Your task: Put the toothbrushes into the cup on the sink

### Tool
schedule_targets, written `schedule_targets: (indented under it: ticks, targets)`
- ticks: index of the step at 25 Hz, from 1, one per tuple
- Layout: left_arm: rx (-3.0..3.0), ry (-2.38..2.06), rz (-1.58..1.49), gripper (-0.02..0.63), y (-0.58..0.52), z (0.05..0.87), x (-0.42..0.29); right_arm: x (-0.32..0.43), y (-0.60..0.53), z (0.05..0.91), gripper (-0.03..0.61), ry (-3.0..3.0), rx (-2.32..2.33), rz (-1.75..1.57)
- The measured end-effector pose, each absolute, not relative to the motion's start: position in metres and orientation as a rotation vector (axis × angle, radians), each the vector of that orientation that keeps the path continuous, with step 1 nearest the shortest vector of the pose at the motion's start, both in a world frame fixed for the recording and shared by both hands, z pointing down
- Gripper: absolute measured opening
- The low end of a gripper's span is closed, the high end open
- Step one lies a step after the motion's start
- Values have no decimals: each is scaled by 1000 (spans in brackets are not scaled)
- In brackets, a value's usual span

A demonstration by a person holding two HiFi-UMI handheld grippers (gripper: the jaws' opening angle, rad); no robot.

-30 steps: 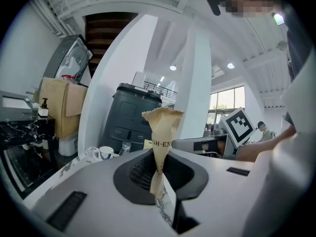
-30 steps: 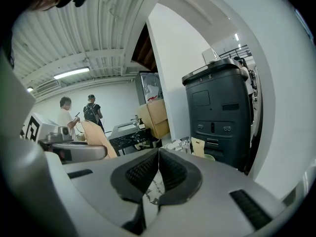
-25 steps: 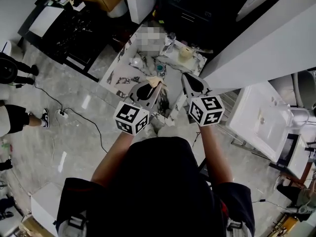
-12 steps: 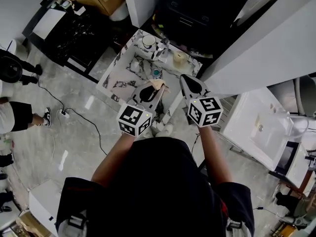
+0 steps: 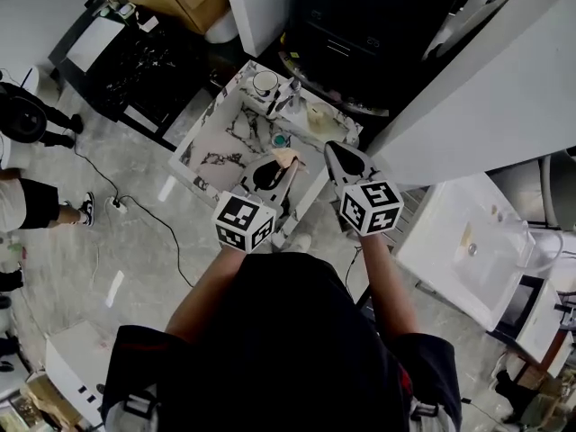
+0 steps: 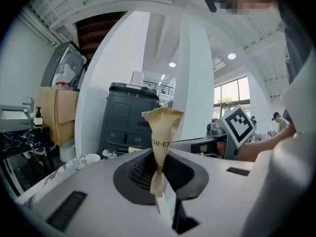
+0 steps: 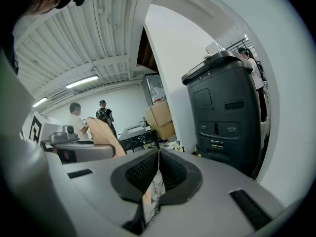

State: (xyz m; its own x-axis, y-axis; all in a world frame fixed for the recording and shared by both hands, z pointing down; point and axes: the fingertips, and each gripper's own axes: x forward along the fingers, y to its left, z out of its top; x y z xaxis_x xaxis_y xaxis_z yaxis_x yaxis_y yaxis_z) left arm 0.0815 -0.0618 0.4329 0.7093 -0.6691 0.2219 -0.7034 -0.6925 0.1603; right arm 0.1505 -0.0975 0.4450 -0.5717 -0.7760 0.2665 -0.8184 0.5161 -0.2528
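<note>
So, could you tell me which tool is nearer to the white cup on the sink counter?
Left. The left tool, holding a wrapped toothbrush, hangs in front of the cup; the right tool sits farther off to its right.

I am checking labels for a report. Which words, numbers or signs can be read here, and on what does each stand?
"GH-EN", start cut off: on the paper wrapper in the left gripper.
Square coded markers, no letters: on the left cube and the right cube.
Labels on the dark machine: too small to read.
</note>
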Motion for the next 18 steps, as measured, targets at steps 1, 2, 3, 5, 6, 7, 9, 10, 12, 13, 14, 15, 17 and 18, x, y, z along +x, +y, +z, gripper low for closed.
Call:
schedule_targets:
  ticks: [1, 2, 3, 5, 6, 7, 9, 10, 12, 13, 14, 15, 17, 18]
  targets:
    - [2680, -1098, 216, 39, -61, 435, 83, 152, -98, 446, 35, -2635, 1383, 537]
    - [2674, -1104, 218, 40, -61, 437, 84, 152, -99, 447, 35, -2639, 1375, 538]
    - [2667, -1115, 220, 40, -61, 439, 83, 153, -100, 448, 35, -2643, 1367, 539]
    - [2652, -1143, 221, 40, -61, 440, 80, 153, -101, 449, 35, -2647, 1351, 542]
    - [2645, -1159, 220, 40, -61, 440, 78, 152, -101, 449, 35, -2650, 1344, 544]
    - [2640, -1174, 219, 40, -62, 439, 76, 151, -101, 449, 35, -2654, 1337, 545]
    - [2633, -1203, 218, 38, -64, 438, 71, 149, -101, 449, 35, -2663, 1324, 544]
    - [2630, -1216, 215, 40, -65, 437, 69, 148, -101, 449, 35, -2665, 1319, 544]
    - [2626, -1235, 209, 40, -65, 435, 64, 146, -101, 451, 35, -2665, 1314, 549]
    - [2624, -1242, 209, 40, -65, 435, 61, 145, -101, 451, 35, -2665, 1313, 553]
    - [2621, -1248, 210, 40, -64, 435, 58, 142, -101, 451, 35, -2665, 1313, 557]
    - [2618, -1255, 210, 39, -64, 436, 55, 140, -101, 452, 35, -2664, 1312, 560]
    - [2611, -1263, 204, 40, -65, 437, 48, 135, -102, 452, 35, -2658, 1312, 561]
    - [2609, -1262, 200, 40, -66, 437, 45, 132, -102, 452, 35, -2654, 1313, 561]
